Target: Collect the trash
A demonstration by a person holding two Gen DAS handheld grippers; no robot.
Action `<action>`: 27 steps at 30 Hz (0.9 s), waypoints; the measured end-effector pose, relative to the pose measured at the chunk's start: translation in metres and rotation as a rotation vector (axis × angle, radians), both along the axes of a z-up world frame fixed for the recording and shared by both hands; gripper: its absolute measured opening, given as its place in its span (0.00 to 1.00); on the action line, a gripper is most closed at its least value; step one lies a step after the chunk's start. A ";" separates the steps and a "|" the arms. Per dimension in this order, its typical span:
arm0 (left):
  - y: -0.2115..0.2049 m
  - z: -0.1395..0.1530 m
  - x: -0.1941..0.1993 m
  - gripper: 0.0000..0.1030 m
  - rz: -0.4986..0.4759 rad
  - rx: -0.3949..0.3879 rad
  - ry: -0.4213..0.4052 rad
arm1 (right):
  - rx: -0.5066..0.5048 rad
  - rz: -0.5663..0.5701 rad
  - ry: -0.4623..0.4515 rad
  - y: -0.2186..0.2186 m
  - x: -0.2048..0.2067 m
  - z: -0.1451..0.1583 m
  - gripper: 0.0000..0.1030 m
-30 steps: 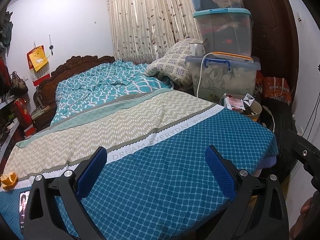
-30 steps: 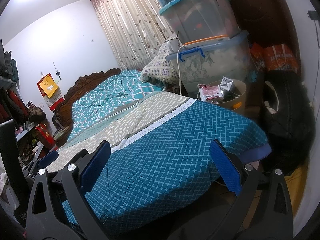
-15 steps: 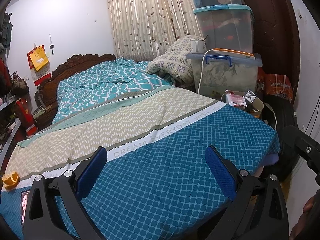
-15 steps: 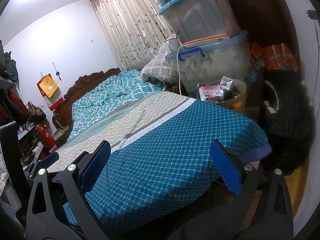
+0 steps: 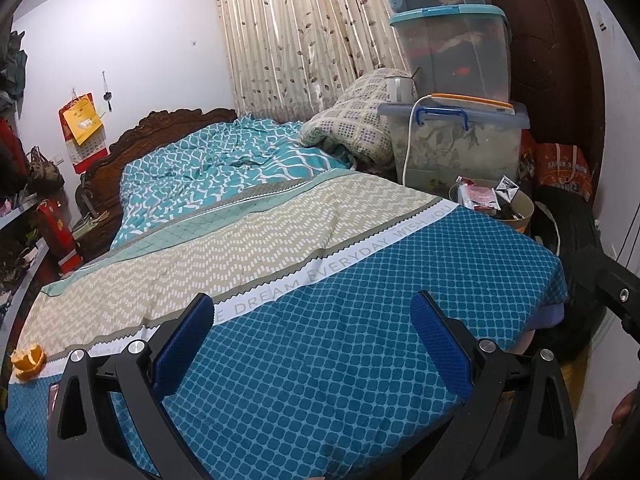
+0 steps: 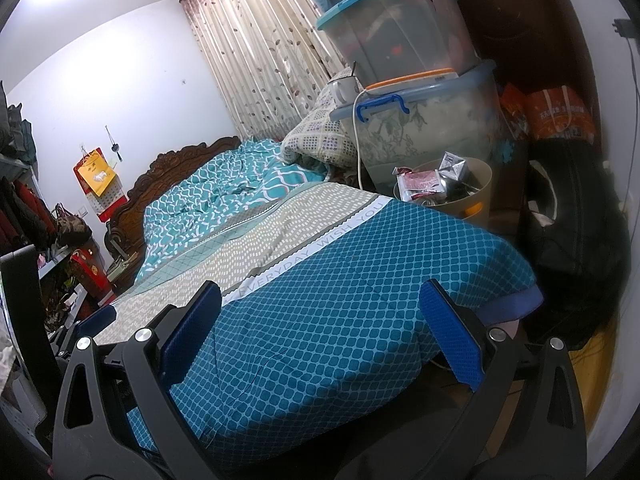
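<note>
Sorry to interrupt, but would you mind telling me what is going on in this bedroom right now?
A person is collecting trash with a handheld gripper in each hand. The left gripper and right gripper are both open and empty, held above the foot of the bed. An orange peel lies on the bedspread at the far left, not yet picked up. A bin already filled with wrappers stands beside the bed, next to stacked storage boxes.

You're in a home bedroom: a made bed [image 5: 320, 264] with a carved wooden headboard [image 5: 160, 136], curtains [image 5: 292, 36], and stacked storage boxes [image 5: 452, 48] beside it.
</note>
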State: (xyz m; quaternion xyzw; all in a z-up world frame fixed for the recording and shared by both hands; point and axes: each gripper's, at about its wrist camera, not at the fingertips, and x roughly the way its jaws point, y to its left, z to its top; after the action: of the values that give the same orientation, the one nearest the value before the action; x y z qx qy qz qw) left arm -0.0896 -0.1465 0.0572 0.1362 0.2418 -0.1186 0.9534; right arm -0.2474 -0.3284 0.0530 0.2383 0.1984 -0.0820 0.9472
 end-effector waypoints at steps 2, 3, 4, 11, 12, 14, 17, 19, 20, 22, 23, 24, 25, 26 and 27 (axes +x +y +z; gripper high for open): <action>0.000 0.000 0.000 0.92 0.001 0.001 -0.001 | 0.000 0.000 0.001 0.000 0.000 0.000 0.96; 0.000 0.000 0.000 0.92 0.000 0.003 0.000 | 0.001 0.000 0.002 0.000 0.001 0.000 0.96; -0.001 -0.001 0.000 0.92 -0.001 0.002 0.002 | 0.002 0.000 0.002 0.000 0.000 0.000 0.96; 0.000 -0.002 -0.001 0.92 -0.012 0.007 0.010 | 0.000 -0.001 -0.001 0.000 0.000 0.000 0.96; 0.000 -0.002 -0.001 0.92 -0.015 0.007 0.010 | -0.001 -0.003 -0.002 0.000 -0.001 0.000 0.96; 0.000 -0.002 0.000 0.92 -0.018 0.007 0.010 | -0.002 -0.006 -0.005 0.001 -0.002 0.000 0.96; 0.001 -0.002 0.000 0.92 -0.016 0.006 0.012 | -0.004 -0.010 -0.009 0.003 -0.003 0.001 0.96; 0.001 -0.002 0.000 0.92 -0.018 0.005 0.014 | -0.003 -0.010 -0.008 0.003 -0.003 0.001 0.96; 0.001 -0.002 0.001 0.92 -0.019 0.006 0.015 | -0.003 -0.010 -0.008 0.003 -0.003 0.001 0.96; 0.001 -0.003 0.001 0.92 -0.020 0.008 0.020 | -0.004 -0.009 -0.009 0.003 -0.003 0.001 0.96; 0.000 -0.004 0.001 0.92 -0.021 0.009 0.024 | -0.004 -0.009 -0.009 0.003 -0.003 0.001 0.96; 0.000 -0.004 0.002 0.92 -0.021 0.010 0.026 | -0.004 -0.009 -0.009 0.003 -0.003 0.001 0.96; 0.000 -0.004 0.002 0.92 -0.021 0.010 0.027 | -0.004 -0.009 -0.009 0.003 -0.003 0.001 0.96; 0.001 -0.005 0.002 0.92 -0.020 0.011 0.027 | -0.004 -0.009 -0.010 0.003 -0.003 0.001 0.96; 0.000 -0.004 0.002 0.92 -0.020 0.011 0.026 | -0.004 -0.009 -0.009 0.003 -0.003 0.001 0.96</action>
State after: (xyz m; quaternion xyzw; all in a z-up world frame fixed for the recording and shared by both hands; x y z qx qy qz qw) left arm -0.0877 -0.1460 0.0528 0.1421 0.2534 -0.1286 0.9482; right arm -0.2505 -0.3259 0.0542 0.2378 0.1931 -0.0857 0.9481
